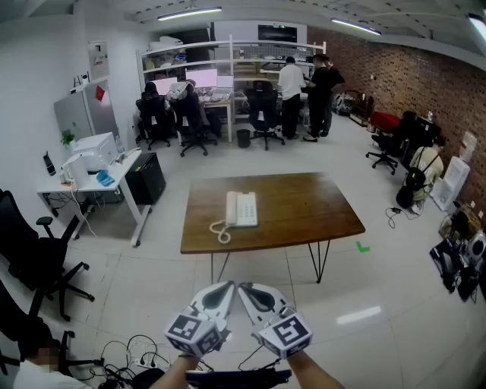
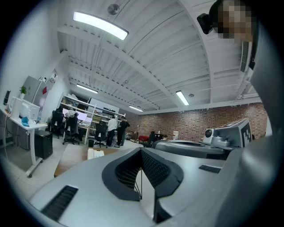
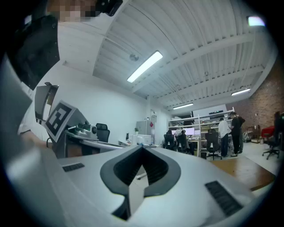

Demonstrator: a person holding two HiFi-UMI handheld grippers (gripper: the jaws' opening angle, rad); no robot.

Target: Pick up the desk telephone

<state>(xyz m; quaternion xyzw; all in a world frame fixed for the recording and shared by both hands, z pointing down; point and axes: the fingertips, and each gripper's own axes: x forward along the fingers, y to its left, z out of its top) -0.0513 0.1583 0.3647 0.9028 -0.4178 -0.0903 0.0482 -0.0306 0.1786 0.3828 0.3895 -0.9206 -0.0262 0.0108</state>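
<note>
white tiled floor (image 1: 152, 266), brick wall (image 1: 395, 83) right, ceiling strip lights (image 1: 190, 14), office chairs (image 1: 38, 258).

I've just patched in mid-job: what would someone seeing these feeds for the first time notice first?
The white desk telephone lies alone on the brown wooden table mid-room, with its coiled cord curled at its near left corner. At the bottom of the head view, the left gripper and right gripper sit side by side, both shut and empty, short of the table.

wooden table (image 1: 304, 209) | on it: white desk telephone (image 1: 241, 209), coiled cord (image 1: 220, 230)
</note>
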